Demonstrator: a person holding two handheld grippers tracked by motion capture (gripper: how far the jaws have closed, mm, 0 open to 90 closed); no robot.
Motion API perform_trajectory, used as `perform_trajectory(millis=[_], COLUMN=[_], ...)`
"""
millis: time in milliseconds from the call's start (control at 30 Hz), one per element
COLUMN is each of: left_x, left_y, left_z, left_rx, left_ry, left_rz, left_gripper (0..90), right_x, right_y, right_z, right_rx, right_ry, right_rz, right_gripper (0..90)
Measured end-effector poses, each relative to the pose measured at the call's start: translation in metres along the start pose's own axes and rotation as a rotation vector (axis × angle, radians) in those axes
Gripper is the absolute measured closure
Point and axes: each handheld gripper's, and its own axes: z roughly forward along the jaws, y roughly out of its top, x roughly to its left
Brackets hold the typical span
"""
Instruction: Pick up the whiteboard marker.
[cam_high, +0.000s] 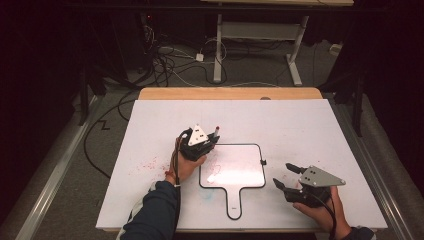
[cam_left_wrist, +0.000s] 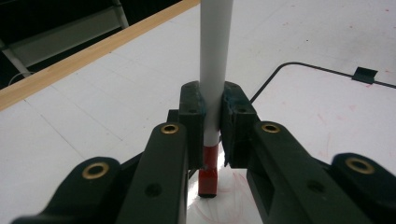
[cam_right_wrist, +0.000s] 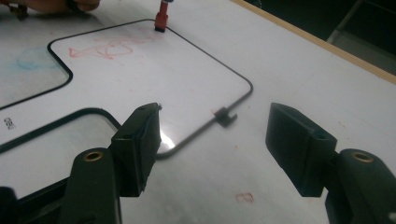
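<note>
A white sheet (cam_high: 300, 130) is covering most of the table, and a strip of the table's pale wooden top (cam_high: 230, 93) is showing along its far edge. Faint red smudges (cam_high: 150, 163) are marking the sheet to the left of the small whiteboard (cam_high: 245, 172), which is lying flat near the person's side; it has a black rim, a short handle pointing toward the person and a small black clip (cam_high: 263, 163) on its right edge. The left gripper (cam_high: 206, 142) is pinching a white marker (cam_left_wrist: 214, 70) between its pads, its jaws pressed tight against the barrel, and is holding it upright with the red tip end (cam_left_wrist: 208, 179) down over the board's far left corner, where thin red scribbles (cam_right_wrist: 105, 48) are showing on the glossy surface. In the right gripper view the same red tip is standing just at the board's black rim. The right gripper (cam_high: 283, 175) is hovering off the board's right side with its jaws spread wide and nothing between them, the board's rounded corner lying just ahead of them. Around the table the room is dark: a grey floor, tangled cables (cam_high: 170, 62) lying behind the table, and the white legs of another desk (cam_high: 260, 35) standing farther back.
</note>
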Motion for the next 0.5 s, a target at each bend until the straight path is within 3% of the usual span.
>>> perform_trajectory(millis=[100,167,400,433,500], left_x=[0.002,0.0061,0.0077,0.0058,0.0003], left_y=[-0.0005,-0.0023,-0.0037,-0.0036,-0.0025], left_z=[-0.0017,-0.004,-0.0052,-0.0042,-0.0014], left_rx=[0.01,0.01,0.014,0.007,-0.006], left_ry=[0.018,0.007,0.033,0.017,-0.018], left_rz=[0.001,-0.031,-0.038,-0.062,-0.073], left_gripper=[78.8,78.8,78.9,78.9,78.9], right_x=[-0.002,-0.0013,0.0021,0.002,0.0023], right_y=[-0.0045,-0.0052,-0.0052,-0.0054,-0.0053], right_z=[-0.0025,-0.0028,-0.001,-0.0003,0.0001], right_rx=[0.009,0.018,0.035,0.037,0.038], right_ry=[0.001,-0.004,-0.004,-0.003,0.002], right_rz=[0.018,0.009,-0.023,-0.027,-0.025], right_gripper=[36.2,36.1,35.3,35.0,34.7])
